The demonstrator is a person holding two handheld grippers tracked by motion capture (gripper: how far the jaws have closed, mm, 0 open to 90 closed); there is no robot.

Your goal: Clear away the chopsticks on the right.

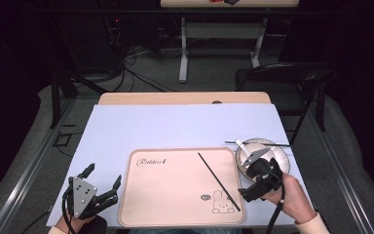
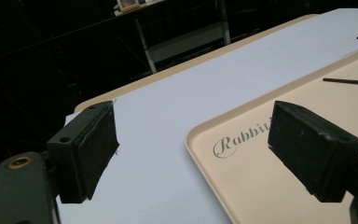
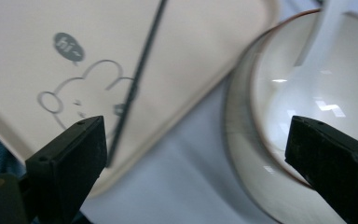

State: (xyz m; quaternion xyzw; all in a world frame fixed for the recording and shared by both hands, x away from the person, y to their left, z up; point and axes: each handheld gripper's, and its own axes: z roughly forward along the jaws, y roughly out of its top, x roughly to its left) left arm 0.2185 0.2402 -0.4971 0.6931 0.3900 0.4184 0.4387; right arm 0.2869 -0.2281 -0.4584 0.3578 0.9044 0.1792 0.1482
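Currently: right gripper, jaws spread and empty, at the desk's right edge between beige tray and bowl (white spoon inside). Black chopstick lies diagonally on tray. Left gripper, jaws spread, near-left corner.

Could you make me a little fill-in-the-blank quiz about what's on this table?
1. One black chopstick lies slanted on the ____.
2. A second chopstick rests across the rim of the ____.
3. The cartoon drawn in the tray's corner is a ____.
4. Both the left gripper and the right gripper have their jaws ____.

Missing words: tray; bowl; rabbit; open
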